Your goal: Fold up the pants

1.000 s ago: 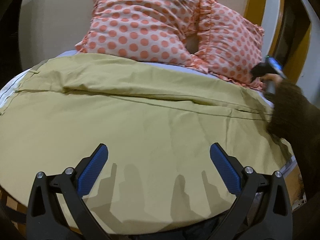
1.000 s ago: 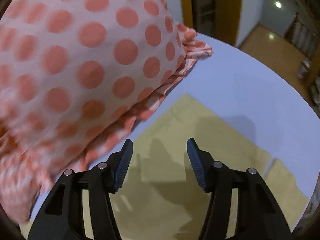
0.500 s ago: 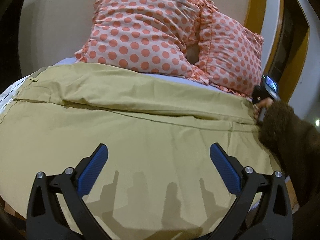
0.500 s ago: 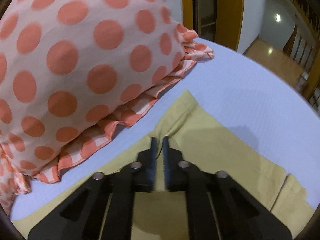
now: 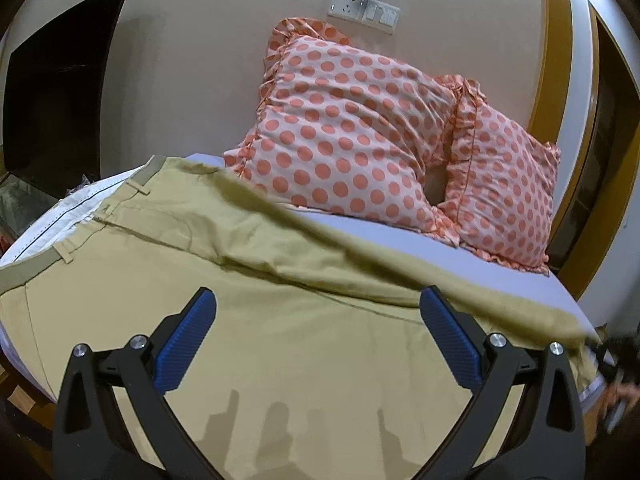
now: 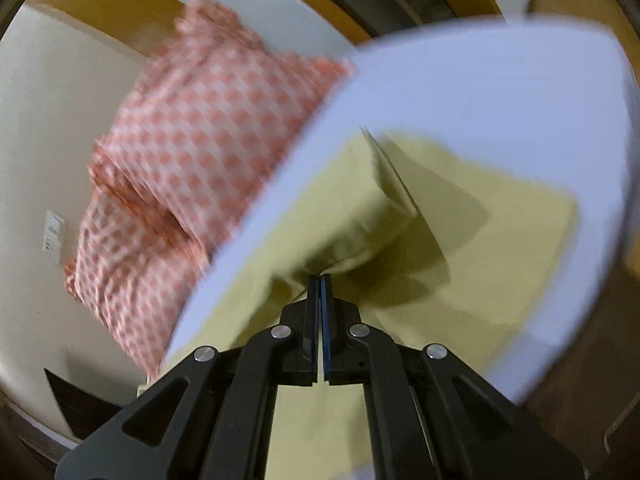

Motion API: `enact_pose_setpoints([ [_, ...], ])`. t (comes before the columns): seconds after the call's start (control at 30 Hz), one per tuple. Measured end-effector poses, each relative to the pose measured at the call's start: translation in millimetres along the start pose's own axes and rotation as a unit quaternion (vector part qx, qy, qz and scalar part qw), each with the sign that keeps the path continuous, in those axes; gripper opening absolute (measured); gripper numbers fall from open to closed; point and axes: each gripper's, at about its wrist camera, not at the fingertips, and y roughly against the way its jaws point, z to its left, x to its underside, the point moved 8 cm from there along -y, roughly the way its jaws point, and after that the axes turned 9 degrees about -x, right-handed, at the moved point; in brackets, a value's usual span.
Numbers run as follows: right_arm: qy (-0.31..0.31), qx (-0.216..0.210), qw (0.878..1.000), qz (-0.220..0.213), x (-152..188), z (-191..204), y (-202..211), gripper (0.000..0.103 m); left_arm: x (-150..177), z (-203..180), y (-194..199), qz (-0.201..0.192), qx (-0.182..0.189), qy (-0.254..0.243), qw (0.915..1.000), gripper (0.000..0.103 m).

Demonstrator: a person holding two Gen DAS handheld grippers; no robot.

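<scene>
Now | your right tool [image 6: 321, 280]: clamped on pants [image 6: 500, 264] hem, lifting it to fold | left tool [image 5: 318, 340]: wide open, empty, over pants | bed [image 6: 480, 92] supports.

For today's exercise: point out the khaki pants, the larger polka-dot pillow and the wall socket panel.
khaki pants [image 5: 304, 344]: left wrist view, flat leg panel.
larger polka-dot pillow [image 5: 344, 136]: left wrist view, front face.
wall socket panel [image 5: 347, 5]: left wrist view, white faceplate.

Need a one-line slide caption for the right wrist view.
Right gripper shut on the khaki pants, lifting a fold off the bed sheet.
</scene>
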Motion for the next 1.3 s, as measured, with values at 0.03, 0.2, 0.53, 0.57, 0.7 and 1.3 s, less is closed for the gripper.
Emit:
enact_pose_setpoints([
  [0.03,-0.013,-0.001,1.000,0.011,4.5,-1.6,-0.6,0.007,-2.7,-1.9,-0.6,0.000,0.001,0.000,1.0000,0.101],
  [0.2,-0.034,-0.012,0.999,0.024,7.9,8.4,-4.4,0.063,-2.1,-10.0,2.9,0.003,0.004,-0.008,1.0000,0.101],
  [0.53,-0.010,-0.025,1.000,-0.015,-16.5,21.3,-19.8,0.002,-6.3,-12.5,-23.3,0.066,0.106,0.020,0.9920,0.101],
  [0.57,0.000,-0.046,0.998,-0.035,-22.4,27.1,-8.6,0.002,-14.1,-7.2,-32.1,0.079,0.117,0.036,0.9893,0.101],
  [0.7,0.021,-0.060,0.996,-0.064,-30.9,31.8,13.2,0.002,-45.1,12.9,-74.4,0.110,0.105,0.080,0.9852,0.100],
  [1.3,0.029,-0.083,0.993,-0.081,-49.6,46.4,20.2,0.002,-75.9,61.7,-144.7,0.175,0.018,0.128,0.9761,0.004],
])
